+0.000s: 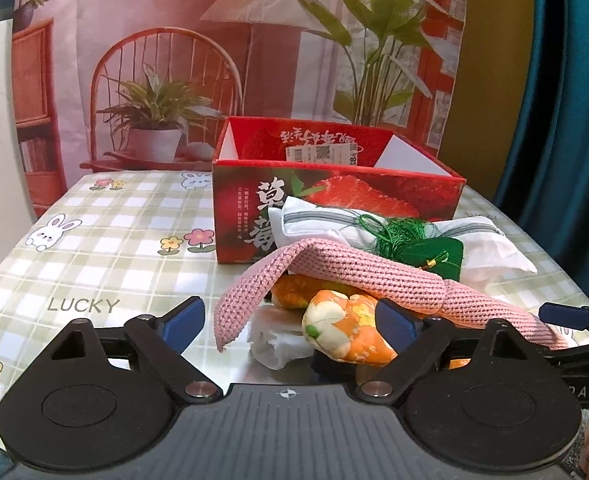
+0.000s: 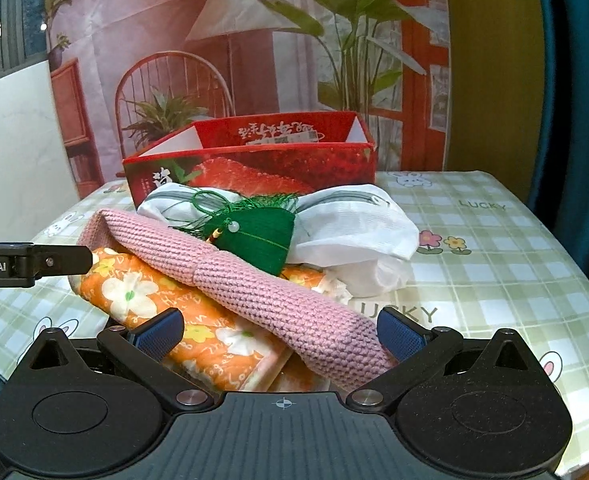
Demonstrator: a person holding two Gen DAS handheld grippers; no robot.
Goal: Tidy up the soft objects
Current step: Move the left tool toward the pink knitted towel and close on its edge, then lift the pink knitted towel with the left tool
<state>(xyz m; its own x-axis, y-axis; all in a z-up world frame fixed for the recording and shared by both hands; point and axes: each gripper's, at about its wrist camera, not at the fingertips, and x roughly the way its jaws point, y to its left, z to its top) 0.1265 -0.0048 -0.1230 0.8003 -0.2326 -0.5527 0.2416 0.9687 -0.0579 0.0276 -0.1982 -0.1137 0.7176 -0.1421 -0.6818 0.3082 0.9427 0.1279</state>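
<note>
Both grippers, left (image 1: 290,326) and right (image 2: 280,334), gape wide around the pink knit piece (image 2: 254,284).

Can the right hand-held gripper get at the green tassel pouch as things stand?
Probably yes: the green pouch lies uncovered on top of the pile, and the open right hand-held gripper only has to pass over the pink knitted piece.
</note>
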